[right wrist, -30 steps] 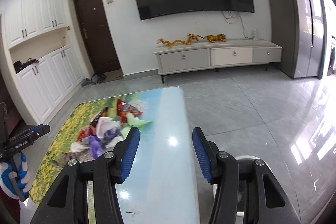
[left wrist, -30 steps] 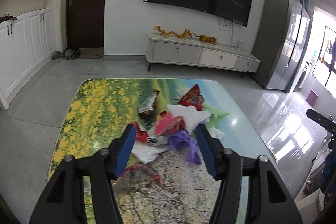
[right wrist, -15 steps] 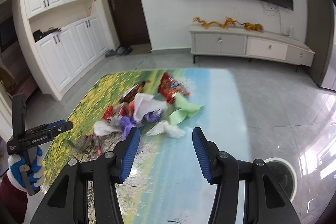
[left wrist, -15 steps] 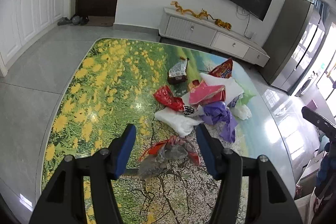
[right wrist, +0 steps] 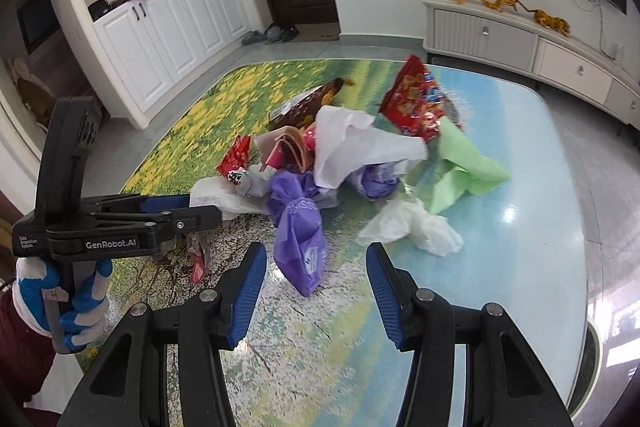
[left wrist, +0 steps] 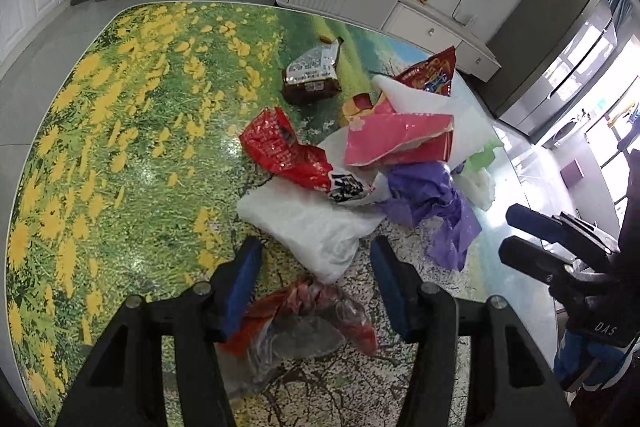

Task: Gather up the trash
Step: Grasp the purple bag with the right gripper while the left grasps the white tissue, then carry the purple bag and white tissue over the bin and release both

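Trash sits in one loose heap on the landscape-print table [left wrist: 120, 155]; I use the purple bag [right wrist: 298, 227] as landmark.

Changes first. Both my tongs have dropped toward the heap since a second ago, when the wrist views still showed mostly wall and TV. My left gripper [left wrist: 314, 273] has just been closing a bit; jaws straddle the crumpled red-and-clear wrapper [left wrist: 304, 319], left of the purple bag and at the near rim of the heap. Pads not pressing it as far as I can see, so released, nothing grasped. Likely first pick. The white bag [left wrist: 316, 227] lies just beyond that wrapper, touching the purple bag's left side.

My right gripper [right wrist: 316, 267] is parted the same as before, empty, the purple bag's near tip between the jaws but untouched. Nothing collected yet, judging by how everything lies.

Room and edges. Left of the purple bag: wide bare yellow-flower tabletop, free approach. Near side of it: bare table up to my tongs. Right of it: crumpled clear plastic [right wrist: 412, 227] and green bag [right wrist: 468, 163], then bare blue tabletop out to the table's right edge. Behind it the red snack bag [right wrist: 416, 103] stands tilted. My two tongs are near each other, so crossing is a risk.
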Tool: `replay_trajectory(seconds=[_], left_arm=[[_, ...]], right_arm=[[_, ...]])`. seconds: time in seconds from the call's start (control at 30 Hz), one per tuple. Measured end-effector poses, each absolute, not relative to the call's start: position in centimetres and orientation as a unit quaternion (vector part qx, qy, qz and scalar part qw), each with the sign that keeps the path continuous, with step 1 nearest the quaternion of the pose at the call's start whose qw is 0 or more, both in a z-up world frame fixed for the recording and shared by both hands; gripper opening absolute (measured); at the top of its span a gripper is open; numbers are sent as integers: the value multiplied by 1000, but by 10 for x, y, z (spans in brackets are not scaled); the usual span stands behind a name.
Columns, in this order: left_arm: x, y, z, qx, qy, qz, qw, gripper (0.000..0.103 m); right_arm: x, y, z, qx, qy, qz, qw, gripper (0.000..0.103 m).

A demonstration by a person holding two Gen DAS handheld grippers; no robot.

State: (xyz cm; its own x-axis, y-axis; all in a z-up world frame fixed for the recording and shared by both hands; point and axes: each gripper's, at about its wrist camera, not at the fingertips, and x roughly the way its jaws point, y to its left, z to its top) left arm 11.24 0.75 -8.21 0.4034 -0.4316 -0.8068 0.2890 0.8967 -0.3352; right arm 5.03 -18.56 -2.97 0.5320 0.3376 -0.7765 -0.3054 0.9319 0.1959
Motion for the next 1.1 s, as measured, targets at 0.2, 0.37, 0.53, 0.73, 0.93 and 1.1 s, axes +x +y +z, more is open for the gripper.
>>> replay_trajectory(seconds=[0.2, 0.37, 0.53, 0.73, 0.93, 1.1], left_arm=[[117, 7, -85, -86, 502, -229, 830, 12], [111, 12, -72, -90, 478, -230, 843, 5], [96, 14, -44, -67, 443, -223, 866, 4], [73, 13, -5, -63, 406, -241, 879, 4], [53, 6, 25, -53, 379, -239, 893, 4], [38, -6, 45, -41, 363, -241, 899, 4]], right_arm=[[72, -176, -49, 23, 466, 203, 861, 48], [85, -169, -63, 22, 480, 208, 852, 25], [75, -172, -53, 32, 461, 212, 861, 19], [50, -187, -27, 44, 431, 209, 877, 19], [26, -212, -1, 59, 399, 193, 894, 19], [5, -246, 15, 74, 373, 170, 909, 19]])
